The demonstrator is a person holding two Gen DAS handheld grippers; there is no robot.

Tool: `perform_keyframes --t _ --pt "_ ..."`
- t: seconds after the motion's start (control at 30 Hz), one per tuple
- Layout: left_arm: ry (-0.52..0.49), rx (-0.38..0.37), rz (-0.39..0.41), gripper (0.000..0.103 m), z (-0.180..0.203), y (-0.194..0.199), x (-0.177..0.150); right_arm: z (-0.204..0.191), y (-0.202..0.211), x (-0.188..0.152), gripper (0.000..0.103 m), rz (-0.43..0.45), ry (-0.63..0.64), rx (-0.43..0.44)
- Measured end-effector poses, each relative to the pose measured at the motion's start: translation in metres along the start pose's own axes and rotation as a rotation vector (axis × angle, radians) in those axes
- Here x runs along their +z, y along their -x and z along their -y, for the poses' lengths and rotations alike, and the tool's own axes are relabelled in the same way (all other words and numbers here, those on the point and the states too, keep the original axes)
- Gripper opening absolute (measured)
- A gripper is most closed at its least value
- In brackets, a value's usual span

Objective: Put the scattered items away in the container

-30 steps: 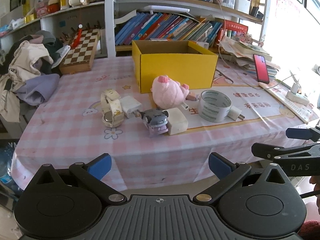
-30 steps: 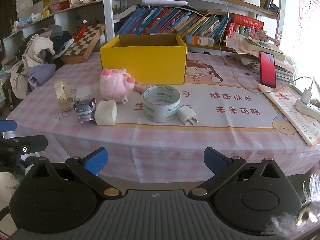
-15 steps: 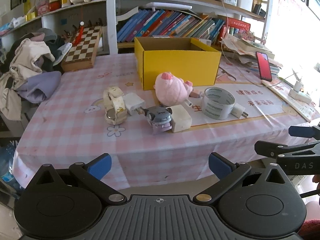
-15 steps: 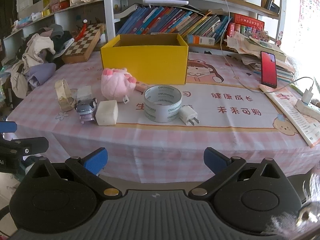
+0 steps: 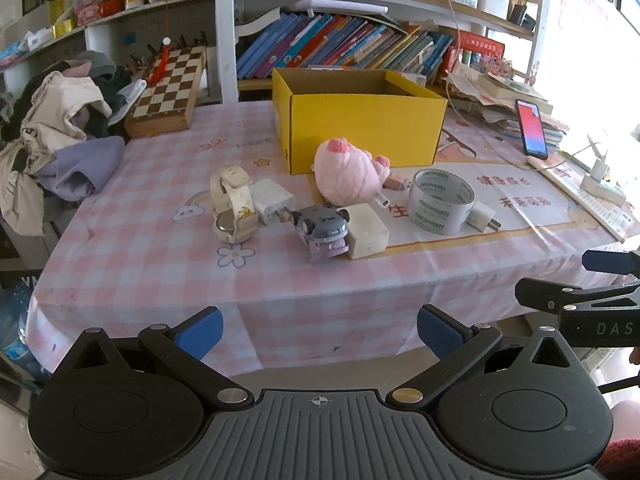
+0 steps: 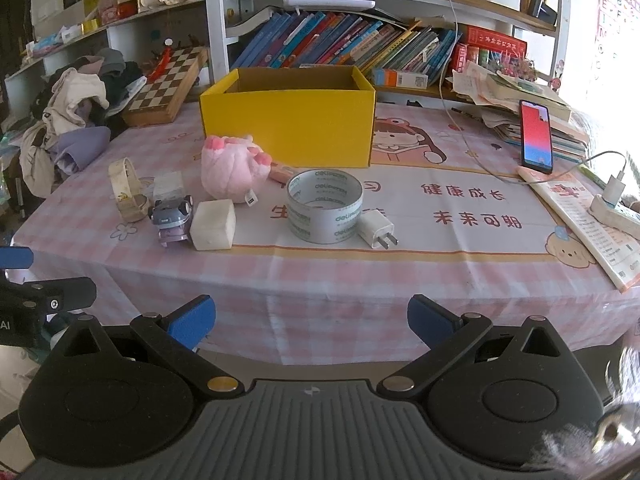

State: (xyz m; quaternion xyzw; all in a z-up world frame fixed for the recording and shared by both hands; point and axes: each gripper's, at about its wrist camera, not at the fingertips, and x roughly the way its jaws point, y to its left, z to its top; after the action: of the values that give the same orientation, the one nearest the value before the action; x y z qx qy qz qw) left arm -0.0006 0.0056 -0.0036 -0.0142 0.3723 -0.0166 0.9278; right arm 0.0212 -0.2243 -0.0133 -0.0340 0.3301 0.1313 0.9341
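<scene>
Both tools crept toward table edge (image 5: 328,320); box (image 5: 360,120) seemingly unobstructed.

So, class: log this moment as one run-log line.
stage: approach | left tongs: open, empty | right tongs: open, empty | yellow box: nothing visible inside | pink plush: on table

I am seeing matt yellow cardboard box (image 5: 360,128), fuzzy pink plush pig (image 5: 350,178), glossy tape roll (image 6: 324,206), checked cloth covering my bench (image 5: 140,256).
</scene>
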Motion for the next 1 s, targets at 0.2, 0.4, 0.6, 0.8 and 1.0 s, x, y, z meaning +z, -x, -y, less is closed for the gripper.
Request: perform_keyframes --t 0.2,0.4,0.6,0.8,1.0 --pt "0.004 0.005 -0.005 0.103 -0.0013 -0.0017 -0.0002 -0.0006 -0.0004 0.0003 0.103 -0.002 0.003 0.002" --pt "-0.001 0.005 -0.01 0.103 -0.0014 -0.0031 0.0 -0.0016 -0.001 0.0 0.103 -0.005 0.003 0.0" --pt "-0.001 0.007 -0.013 0.103 -0.002 -0.0036 0.0001 -0.0034 -0.002 0.0006 0.103 -0.009 0.004 -0.002" --pt "-0.001 0.008 -0.016 0.103 -0.0039 -0.0051 0.0004 -0.0067 -0.0034 0.0009 0.103 -0.01 0.017 -0.005" --pt "-0.008 0.003 -0.015 0.103 -0.0061 -0.0055 0.0007 -0.0094 -0.0049 0.0014 0.103 -0.015 0.018 -0.013"
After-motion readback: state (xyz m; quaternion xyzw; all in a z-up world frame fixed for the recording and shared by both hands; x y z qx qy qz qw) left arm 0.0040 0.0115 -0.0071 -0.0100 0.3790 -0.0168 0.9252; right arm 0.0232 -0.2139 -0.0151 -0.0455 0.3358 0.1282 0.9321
